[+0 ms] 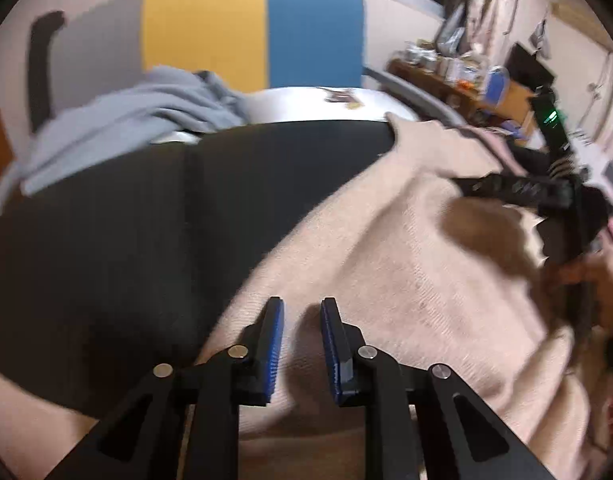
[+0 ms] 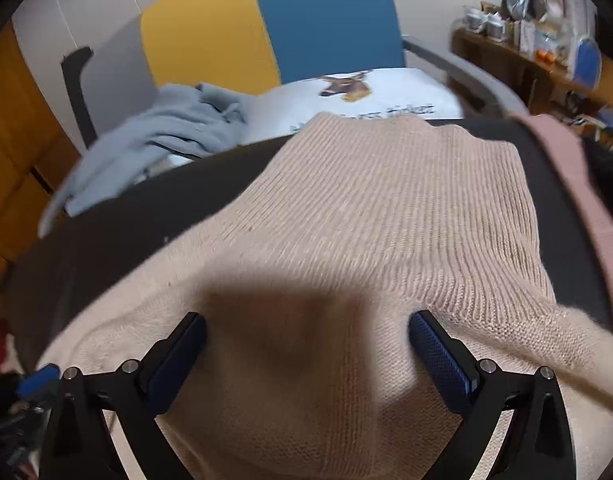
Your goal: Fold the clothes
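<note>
Both grippers over beige sweater, neither gripping.
Left gripper fingers a narrow gap apart, nothing between; right gripper spread wide – both just above the sweater, which lies spread on a black surface. Grey garment bunched beyond – white printed cloth beside it, chair behind.

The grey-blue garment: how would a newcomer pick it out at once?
Find the yellow-and-blue panel at the back. Below its yellow half, a grey-blue garment lies crumpled at the far left edge of the dark surface. Unlike the beige knit sweater spread flat, it is bunched and unfolded.
</note>
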The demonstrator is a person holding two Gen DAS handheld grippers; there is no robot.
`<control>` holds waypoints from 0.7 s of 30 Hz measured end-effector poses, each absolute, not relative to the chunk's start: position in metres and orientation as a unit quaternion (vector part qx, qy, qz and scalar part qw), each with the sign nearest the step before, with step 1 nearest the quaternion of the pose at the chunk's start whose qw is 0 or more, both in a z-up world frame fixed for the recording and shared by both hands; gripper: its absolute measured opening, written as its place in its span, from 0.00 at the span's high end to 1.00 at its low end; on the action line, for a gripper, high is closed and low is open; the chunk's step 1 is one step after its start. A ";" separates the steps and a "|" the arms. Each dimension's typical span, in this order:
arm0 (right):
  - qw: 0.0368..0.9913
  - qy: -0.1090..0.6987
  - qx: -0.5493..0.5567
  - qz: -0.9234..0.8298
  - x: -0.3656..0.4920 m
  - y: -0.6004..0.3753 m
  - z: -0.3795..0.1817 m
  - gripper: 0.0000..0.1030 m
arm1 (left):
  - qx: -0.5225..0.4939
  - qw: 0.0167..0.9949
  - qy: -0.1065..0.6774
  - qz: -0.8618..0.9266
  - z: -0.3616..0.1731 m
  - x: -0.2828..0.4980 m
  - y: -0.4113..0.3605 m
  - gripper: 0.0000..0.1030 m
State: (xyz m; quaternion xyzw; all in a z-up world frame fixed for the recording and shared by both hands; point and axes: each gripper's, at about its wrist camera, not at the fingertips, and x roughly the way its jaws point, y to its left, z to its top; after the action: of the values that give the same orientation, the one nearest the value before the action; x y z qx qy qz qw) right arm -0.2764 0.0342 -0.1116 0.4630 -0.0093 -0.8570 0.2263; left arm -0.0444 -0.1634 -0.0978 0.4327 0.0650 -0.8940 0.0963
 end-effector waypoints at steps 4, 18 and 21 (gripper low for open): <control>0.263 -0.019 0.459 -0.849 -0.272 -0.010 -0.111 0.00 | 0.427 0.139 0.093 -0.888 -0.090 -0.003 -0.198 0.74; 0.377 -0.024 0.402 -0.834 -0.177 -0.060 -0.054 0.01 | 0.417 0.254 0.181 -0.854 -0.071 0.137 -0.298 0.72; 0.391 -0.027 0.409 -0.824 -0.137 -0.045 -0.062 0.01 | 0.423 0.219 0.201 -0.856 -0.081 0.139 -0.291 0.69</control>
State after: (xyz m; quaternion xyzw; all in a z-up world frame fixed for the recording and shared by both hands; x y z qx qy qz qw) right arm -0.1374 -0.0449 -0.0622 0.4093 -0.0271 -0.8240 0.3909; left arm 0.1389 -0.2910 -0.0809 0.4231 0.2010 -0.8561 0.2185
